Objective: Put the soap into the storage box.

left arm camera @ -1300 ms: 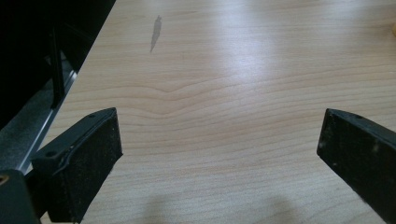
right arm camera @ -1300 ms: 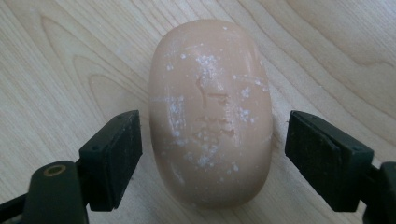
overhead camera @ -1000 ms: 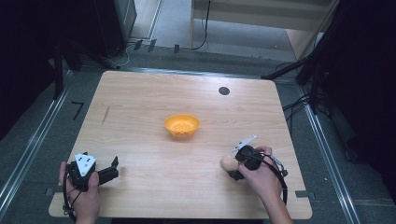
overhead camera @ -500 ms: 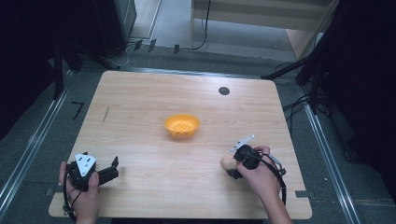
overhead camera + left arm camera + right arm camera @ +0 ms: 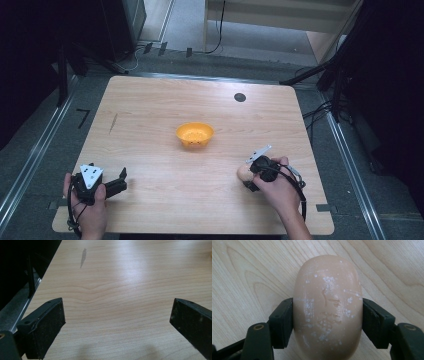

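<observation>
A tan egg-shaped object (image 5: 327, 307) with white flecks fills the right gripper view, pressed between both black jaws. In the high view the same egg (image 5: 244, 173) sits low over the table's front right, my right gripper (image 5: 248, 177) shut on it and pointing left. My left gripper (image 5: 121, 181) rests at the front left corner, held by a hand, its jaws wide apart. The left gripper view shows bare wood between the two pads (image 5: 47, 325), nothing held. An orange bowl (image 5: 195, 134) stands empty-looking at the table's middle.
A wooden table (image 5: 150, 115) with a small black round cap (image 5: 240, 97) near its back right. A dark smudge (image 5: 82, 257) marks the wood at the left. Metal rails and cables run along the floor around the table.
</observation>
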Available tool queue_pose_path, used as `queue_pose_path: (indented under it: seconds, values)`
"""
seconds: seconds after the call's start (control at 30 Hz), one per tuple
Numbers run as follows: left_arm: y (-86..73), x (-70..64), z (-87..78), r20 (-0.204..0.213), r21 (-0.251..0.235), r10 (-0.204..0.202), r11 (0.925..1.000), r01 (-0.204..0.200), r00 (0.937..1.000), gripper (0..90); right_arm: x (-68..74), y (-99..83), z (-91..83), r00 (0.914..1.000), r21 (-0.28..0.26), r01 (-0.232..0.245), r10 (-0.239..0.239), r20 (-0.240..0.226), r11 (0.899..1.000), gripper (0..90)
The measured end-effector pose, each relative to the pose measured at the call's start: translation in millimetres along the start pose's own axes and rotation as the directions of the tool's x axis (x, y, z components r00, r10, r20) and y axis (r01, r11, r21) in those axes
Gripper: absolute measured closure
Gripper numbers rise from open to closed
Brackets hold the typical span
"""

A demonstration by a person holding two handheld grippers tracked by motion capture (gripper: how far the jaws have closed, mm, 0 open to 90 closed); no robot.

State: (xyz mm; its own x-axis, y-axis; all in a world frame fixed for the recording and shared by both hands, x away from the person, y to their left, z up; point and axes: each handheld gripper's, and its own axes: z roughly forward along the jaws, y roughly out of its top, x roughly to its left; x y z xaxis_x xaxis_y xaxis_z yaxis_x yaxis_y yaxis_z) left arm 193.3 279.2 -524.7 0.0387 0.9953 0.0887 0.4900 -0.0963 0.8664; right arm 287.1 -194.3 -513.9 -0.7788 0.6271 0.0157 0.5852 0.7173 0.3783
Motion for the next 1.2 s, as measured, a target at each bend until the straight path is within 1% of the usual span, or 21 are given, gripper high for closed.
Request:
queue_pose_path:
  seconds: [0.2, 0.23, 0.3, 0.5, 0.57, 0.63, 0.67, 0.8, 0.93, 1.07, 1.1, 1.13, 1.2]
  values:
    - [0.0, 0.0, -0.1, 0.000, -0.001, 0.003, 1.0000, -0.003, 1.0000, 0.2, -1.7, 2.9, -4.0, 0.9998, -0.008, 0.018, -0.018, -0.005, 1.000, 33.7]
    - [0.0, 0.1, -0.2, 0.000, 0.000, 0.004, 1.0000, -0.004, 1.0000, 0.2, -2.5, 4.4, -6.5, 0.9997, -0.017, 0.017, -0.018, -0.014, 1.000, 33.7]
    - [0.0, 0.1, -0.1, 0.000, -0.001, 0.003, 1.0000, -0.003, 1.0000, 0.2, -2.7, 5.4, -7.7, 0.9996, -0.018, 0.022, -0.022, -0.016, 1.000, 33.7]
    - [-0.1, 0.2, -0.2, -0.001, -0.001, 0.000, 1.0000, 0.000, 1.0000, 0.2, -4.7, 12.7, -14.5, 0.9987, -0.027, 0.044, -0.045, -0.025, 0.999, 33.7]
    - [-0.1, 0.5, -0.3, 0.002, -0.003, -0.001, 1.0000, 0.001, 1.0000, 0.2, -5.9, 17.7, -16.6, 0.9976, -0.020, 0.062, -0.062, -0.032, 0.998, 33.7]
    - [-0.1, 0.6, -0.5, 0.001, -0.002, -0.002, 1.0000, 0.002, 1.0000, 0.2, -6.2, 19.0, -16.9, 0.9972, -0.018, 0.067, -0.067, -0.033, 0.998, 33.7]
    - [-0.1, 0.9, -0.5, 0.002, -0.001, -0.003, 1.0000, 0.003, 1.0000, 0.2, -6.8, 20.9, -17.4, 0.9965, -0.017, 0.076, -0.077, -0.032, 0.997, 33.7]
    - [-0.1, 1.0, -0.5, 0.004, 0.000, -0.005, 1.0000, 0.005, 1.0000, 0.2, -7.8, 28.6, -19.8, 0.9953, -0.013, 0.090, -0.090, -0.036, 0.996, 33.7]
    - [-0.2, 1.2, -0.8, 0.004, -0.002, -0.003, 1.0000, 0.003, 1.0000, 0.2, -9.0, 36.1, -22.2, 0.9939, -0.025, 0.101, -0.102, -0.041, 0.995, 33.7]
    - [-0.3, 1.1, -0.8, 0.004, -0.005, -0.007, 1.0000, 0.008, 1.0000, 0.2, -9.9, 43.2, -23.2, 0.9910, -0.019, 0.127, -0.127, -0.042, 0.992, 33.7]
    - [-0.3, 1.1, -0.9, 0.004, -0.005, -0.008, 1.0000, 0.008, 1.0000, 0.2, -9.7, 44.7, -23.6, 0.9916, -0.018, 0.120, -0.121, -0.045, 0.993, 33.7]
    - [-0.3, 1.2, -0.9, 0.004, -0.006, -0.009, 0.9999, 0.009, 1.0000, 0.2, -11.4, 46.1, -23.3, 0.9896, -0.024, 0.130, -0.132, -0.057, 0.991, 33.7]
    - [-0.4, 1.2, -1.0, 0.004, -0.008, -0.010, 0.9999, 0.010, 0.9999, 0.2, -12.2, 49.0, -23.3, 0.9901, -0.012, 0.128, -0.129, -0.056, 0.992, 33.7]
